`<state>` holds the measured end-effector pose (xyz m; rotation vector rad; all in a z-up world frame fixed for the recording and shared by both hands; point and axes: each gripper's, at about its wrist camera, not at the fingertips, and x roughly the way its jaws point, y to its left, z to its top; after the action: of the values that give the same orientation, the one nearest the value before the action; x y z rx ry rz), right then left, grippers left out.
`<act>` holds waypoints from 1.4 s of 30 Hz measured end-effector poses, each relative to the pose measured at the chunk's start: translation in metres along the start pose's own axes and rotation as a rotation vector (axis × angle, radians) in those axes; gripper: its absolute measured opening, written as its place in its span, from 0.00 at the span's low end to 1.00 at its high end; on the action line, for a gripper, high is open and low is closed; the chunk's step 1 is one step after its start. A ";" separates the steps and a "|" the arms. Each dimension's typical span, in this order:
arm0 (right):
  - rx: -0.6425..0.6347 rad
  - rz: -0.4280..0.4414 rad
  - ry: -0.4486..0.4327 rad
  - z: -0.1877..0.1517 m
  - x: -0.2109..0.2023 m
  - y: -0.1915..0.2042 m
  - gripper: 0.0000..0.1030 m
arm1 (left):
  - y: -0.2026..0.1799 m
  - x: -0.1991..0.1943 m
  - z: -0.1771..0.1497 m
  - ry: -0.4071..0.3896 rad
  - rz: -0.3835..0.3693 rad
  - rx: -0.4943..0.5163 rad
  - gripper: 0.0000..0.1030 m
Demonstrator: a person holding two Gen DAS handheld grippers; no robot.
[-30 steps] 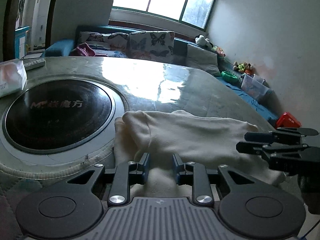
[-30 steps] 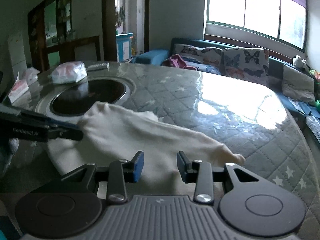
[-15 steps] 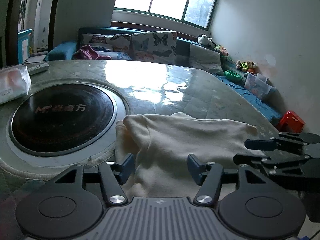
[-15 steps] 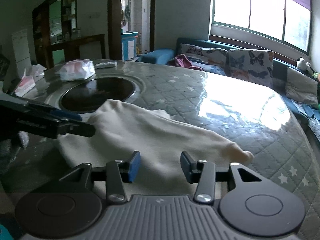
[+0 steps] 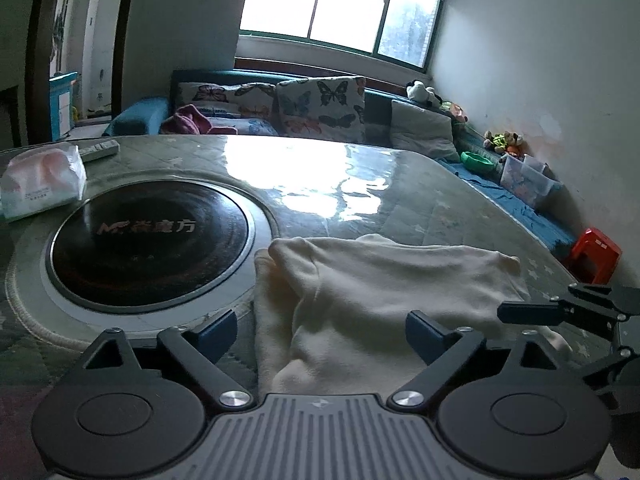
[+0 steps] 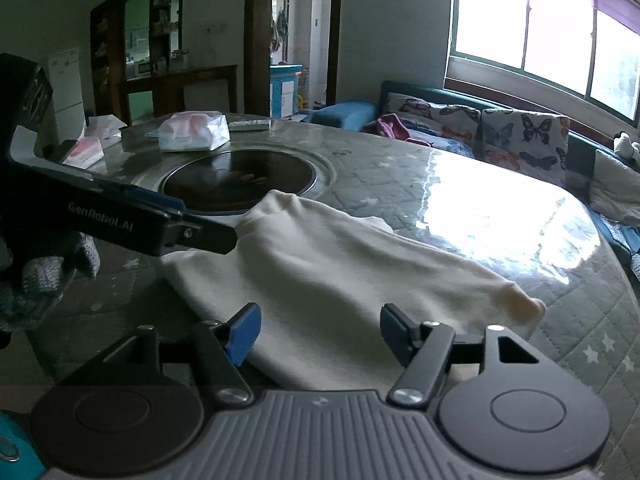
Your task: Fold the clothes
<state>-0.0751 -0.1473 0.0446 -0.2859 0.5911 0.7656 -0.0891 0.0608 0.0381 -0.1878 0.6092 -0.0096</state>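
Both grippers' jaws are opening, gripping nothing. Left gripper [image 5: 320, 330] and right gripper [image 6: 318, 330] hover over the cream, soft folded garment [image 5: 380, 280] on the quilted table [image 6: 400, 176].

The quilted, glossy table [image 5: 400, 184] carries a cream garment [image 5: 380, 292] at lower centre, a tissue pack [image 5: 40, 184] and a remote [image 5: 99, 149] upper left.

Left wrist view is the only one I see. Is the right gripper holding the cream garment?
Observer: No. The right gripper is opening; the cream garment lies between its pads, not pressed.
Operator: What carries my left gripper?
Observer: A hand in a grey knit glove.
Operator: I see one tissue pack. Are there more?
Observer: Yes, pink-and-white packs lie farther left of it.
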 end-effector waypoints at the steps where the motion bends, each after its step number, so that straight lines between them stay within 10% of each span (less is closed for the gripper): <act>1: 0.000 0.000 0.000 -0.001 0.000 0.001 0.72 | 0.001 -0.001 0.000 -0.003 0.005 -0.001 0.95; 15: 0.022 -0.061 -0.009 -0.005 -0.004 0.012 1.00 | 0.007 -0.014 -0.007 -0.035 0.046 0.002 1.00; 42: -0.027 -0.007 0.017 -0.002 0.004 0.049 1.00 | 0.023 -0.017 -0.013 -0.012 0.104 -0.035 1.00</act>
<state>-0.1093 -0.1119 0.0387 -0.3190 0.5955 0.7653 -0.1115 0.0822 0.0337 -0.1897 0.6066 0.1026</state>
